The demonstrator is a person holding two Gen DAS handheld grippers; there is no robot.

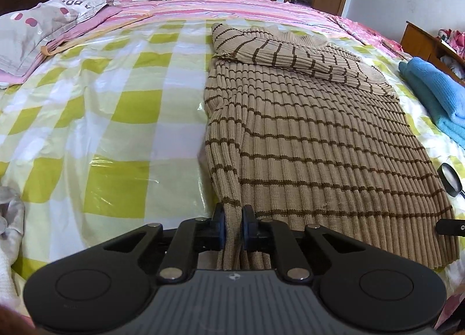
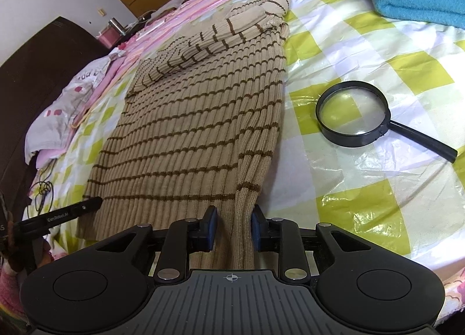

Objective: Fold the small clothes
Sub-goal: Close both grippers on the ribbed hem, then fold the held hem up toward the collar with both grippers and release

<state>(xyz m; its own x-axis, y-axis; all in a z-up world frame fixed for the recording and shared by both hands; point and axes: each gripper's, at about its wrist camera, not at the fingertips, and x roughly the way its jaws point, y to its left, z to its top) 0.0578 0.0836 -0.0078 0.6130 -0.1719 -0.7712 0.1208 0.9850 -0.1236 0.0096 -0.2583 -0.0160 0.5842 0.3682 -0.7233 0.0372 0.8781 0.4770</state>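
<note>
Sweater point(image 1: 305, 137) lies flat on the bed's checked sheet point(image 1: 116, 108), hem at 6 o'clock. Left gripper point(image 1: 233, 226) and right gripper point(image 2: 234, 227) jaws each pinch a hem corner. Risks: thin ribbed bunch slipping out mid-lift; folded sleeve point(image 1: 284, 53) at 12 o'clock sliding; magnifying glass point(image 2: 353, 114) at 3 o'clock snagging.

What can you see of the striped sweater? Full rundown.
The striped sweater is a tan ribbed knit with thin dark brown stripes, lying flat on the checked plastic sheet. Both sleeves are folded across the chest near the collar. Its near hem corners are pinched: the left gripper on one, the right gripper on the other.
</note>
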